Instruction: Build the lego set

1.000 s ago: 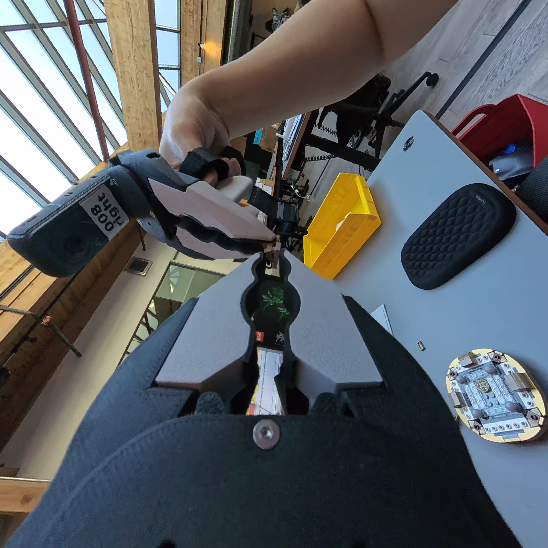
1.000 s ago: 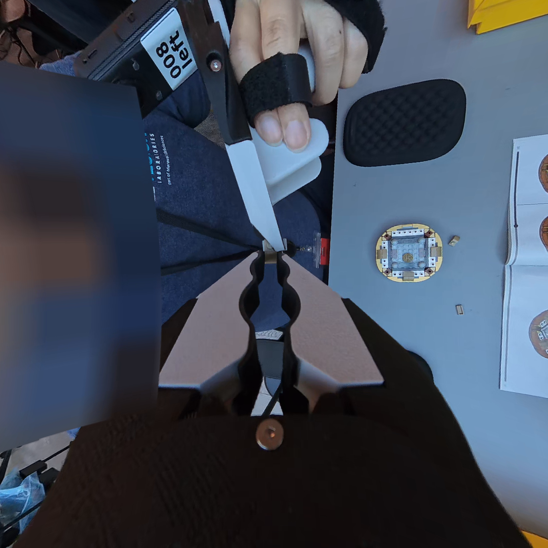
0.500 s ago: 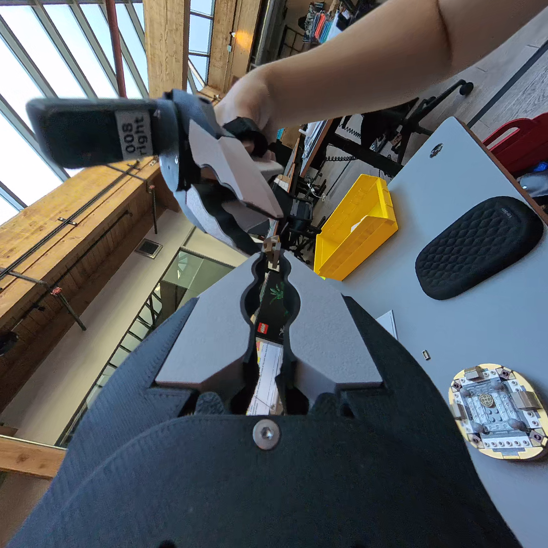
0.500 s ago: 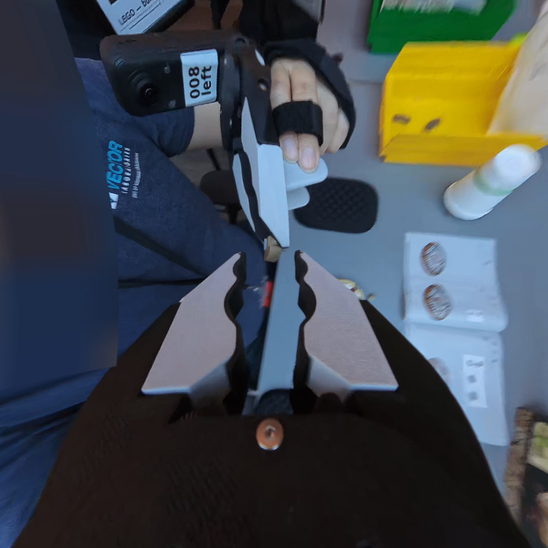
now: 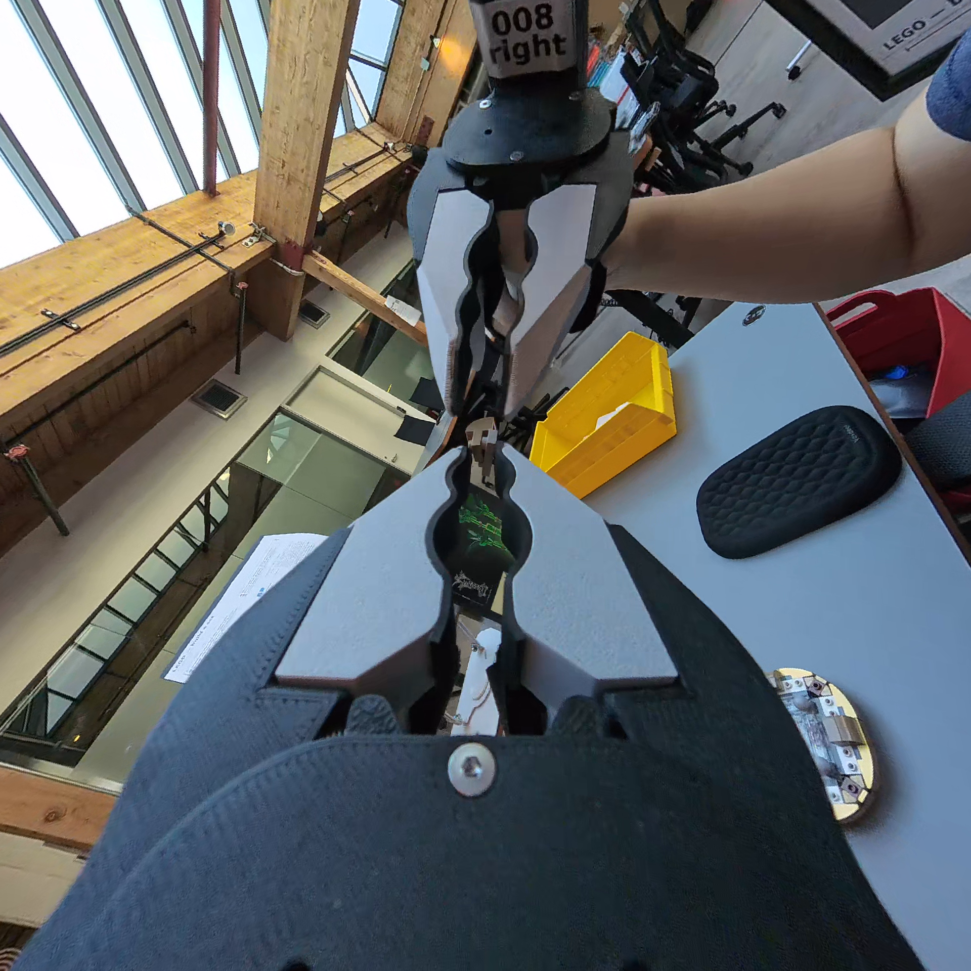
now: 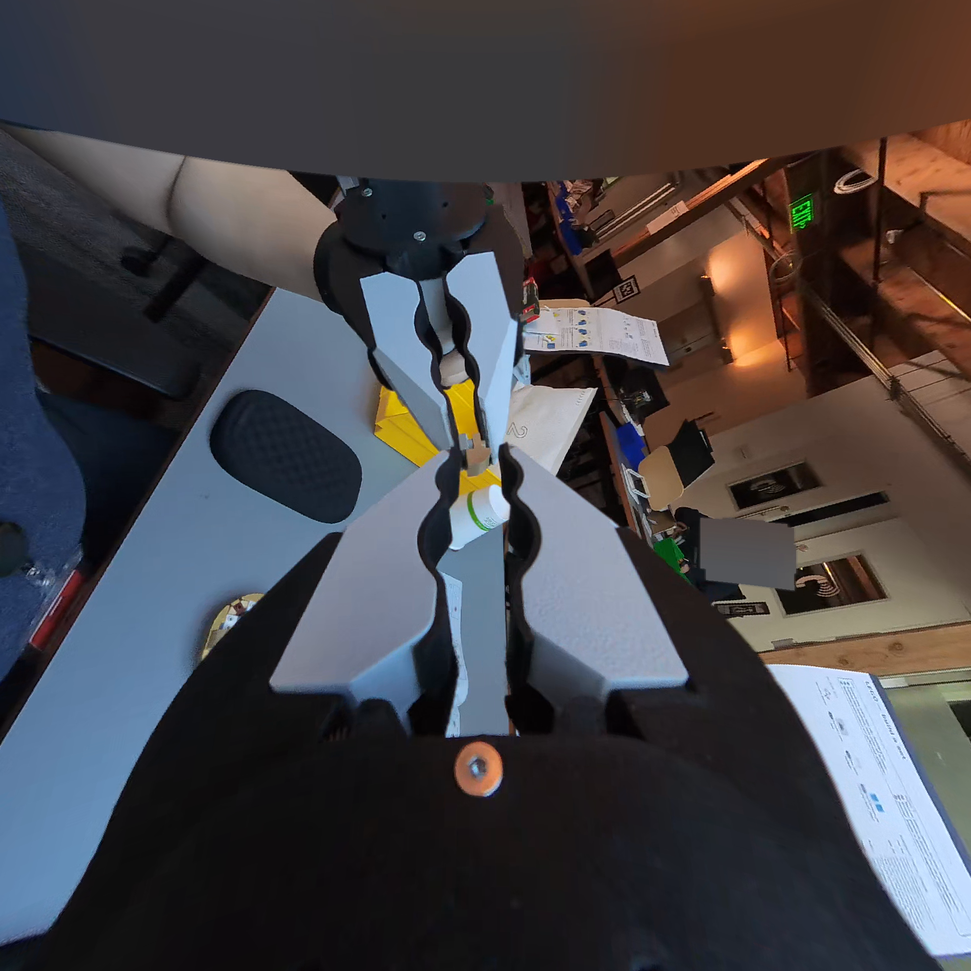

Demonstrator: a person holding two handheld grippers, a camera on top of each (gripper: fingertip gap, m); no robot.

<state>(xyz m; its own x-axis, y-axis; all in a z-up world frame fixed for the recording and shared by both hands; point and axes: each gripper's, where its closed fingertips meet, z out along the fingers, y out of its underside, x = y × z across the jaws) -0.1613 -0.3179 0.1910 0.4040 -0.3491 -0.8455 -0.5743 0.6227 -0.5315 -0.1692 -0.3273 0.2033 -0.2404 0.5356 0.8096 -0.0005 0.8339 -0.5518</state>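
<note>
Left wrist view: tan piece (image 5: 481,440) pinched in left tongs (image 5: 482,454).

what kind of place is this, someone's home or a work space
Most likely a shared workshop or lab-style office, not a home. Heavy timber beams run under tall windows, black office chairs crowd the floor beyond the grey desk, and a green exit sign hangs over cluttered shelving.
</note>
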